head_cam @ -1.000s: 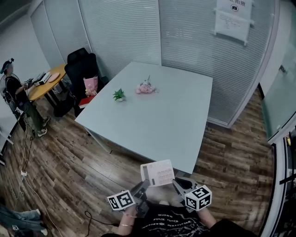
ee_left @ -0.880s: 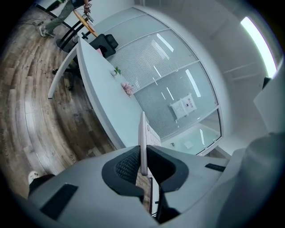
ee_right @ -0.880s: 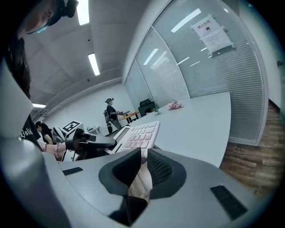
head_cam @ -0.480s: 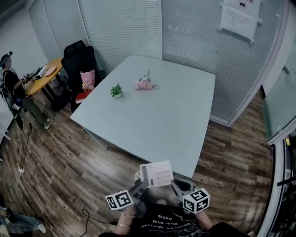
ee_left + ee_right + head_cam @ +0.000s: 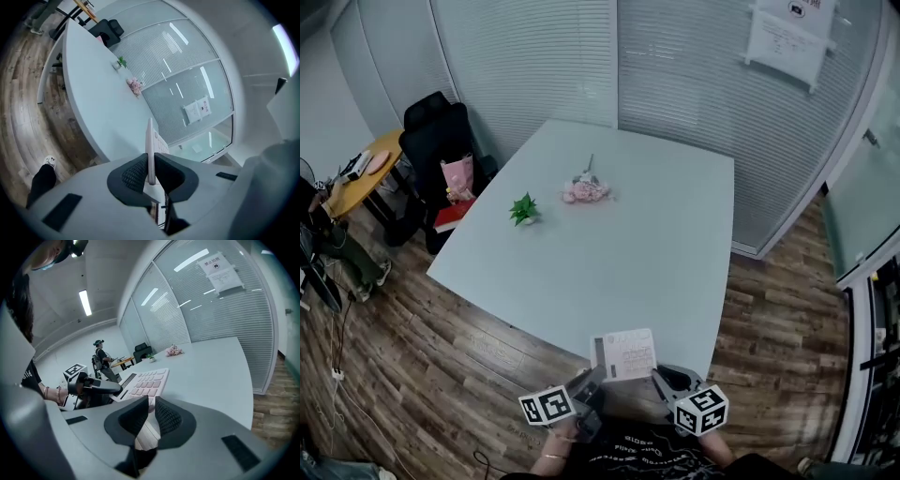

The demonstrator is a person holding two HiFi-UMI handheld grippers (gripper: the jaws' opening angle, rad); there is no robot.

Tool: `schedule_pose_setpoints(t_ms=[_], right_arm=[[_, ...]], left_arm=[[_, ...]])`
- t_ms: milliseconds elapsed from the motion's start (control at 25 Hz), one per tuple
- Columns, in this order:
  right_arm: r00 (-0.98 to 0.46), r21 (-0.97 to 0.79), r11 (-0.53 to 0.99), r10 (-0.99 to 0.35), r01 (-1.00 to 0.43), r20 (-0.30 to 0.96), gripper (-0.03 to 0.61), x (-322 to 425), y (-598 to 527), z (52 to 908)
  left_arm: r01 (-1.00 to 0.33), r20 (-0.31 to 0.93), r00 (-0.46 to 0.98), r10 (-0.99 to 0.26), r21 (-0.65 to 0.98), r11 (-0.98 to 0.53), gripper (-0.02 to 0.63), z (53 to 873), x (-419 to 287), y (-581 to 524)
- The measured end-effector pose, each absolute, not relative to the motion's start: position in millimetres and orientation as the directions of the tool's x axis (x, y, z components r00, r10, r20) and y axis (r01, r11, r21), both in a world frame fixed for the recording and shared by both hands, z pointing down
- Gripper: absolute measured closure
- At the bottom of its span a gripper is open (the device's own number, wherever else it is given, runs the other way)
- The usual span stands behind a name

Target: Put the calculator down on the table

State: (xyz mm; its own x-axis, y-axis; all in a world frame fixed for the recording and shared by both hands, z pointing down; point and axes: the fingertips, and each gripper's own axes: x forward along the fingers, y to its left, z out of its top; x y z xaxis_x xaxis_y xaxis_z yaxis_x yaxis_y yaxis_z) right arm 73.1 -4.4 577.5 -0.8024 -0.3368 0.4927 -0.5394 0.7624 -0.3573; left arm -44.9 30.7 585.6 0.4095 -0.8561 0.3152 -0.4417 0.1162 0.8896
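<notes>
Clenching left tool (image 5: 150, 172) on one side edge of calculator (image 5: 625, 354), right tool (image 5: 151, 412) on the opposite edge; holding it keys up, in the air at near edge of tabletop (image 5: 619, 267), well apart from small plant (image 5: 523, 208) and pink flowers (image 5: 584, 190) farther across.

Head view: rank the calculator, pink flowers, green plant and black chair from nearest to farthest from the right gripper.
1. Calculator, held in the right gripper, by the table's near edge.
2. Flowers and plant, mid-table, plant on the left: too close to call.
3. Chair, beyond the table's left side.
</notes>
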Motion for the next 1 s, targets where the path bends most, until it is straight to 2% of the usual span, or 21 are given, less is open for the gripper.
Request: schedule_pose_setpoints(t_ms=[440,640,840,1000], right_arm=[[-0.741,-0.363,0.669,-0.448,-0.649,0.499,0.526,-11,-82,585],[-0.699,-0.357,0.614,-0.508,-0.704,0.503,0.526,-27,-107,584],[-0.643,-0.344,0.549,-0.576,-0.762,0.505,0.526,-40,-127,588],[-0.629,-0.344,0.528,-0.608,-0.776,0.485,0.526,-41,-140,581]], left_arm=[[-0.484,0.337,0.493,-0.802,0.872,0.07,0.557,587,-133,-64],[-0.482,0.327,0.557,-0.764,0.876,0.023,0.557,586,-151,-98],[-0.555,0.365,0.574,-0.733,0.831,-0.021,0.557,589,-169,-126],[-0.542,0.34,0.604,-0.721,0.838,-0.058,0.557,578,-169,-146]])
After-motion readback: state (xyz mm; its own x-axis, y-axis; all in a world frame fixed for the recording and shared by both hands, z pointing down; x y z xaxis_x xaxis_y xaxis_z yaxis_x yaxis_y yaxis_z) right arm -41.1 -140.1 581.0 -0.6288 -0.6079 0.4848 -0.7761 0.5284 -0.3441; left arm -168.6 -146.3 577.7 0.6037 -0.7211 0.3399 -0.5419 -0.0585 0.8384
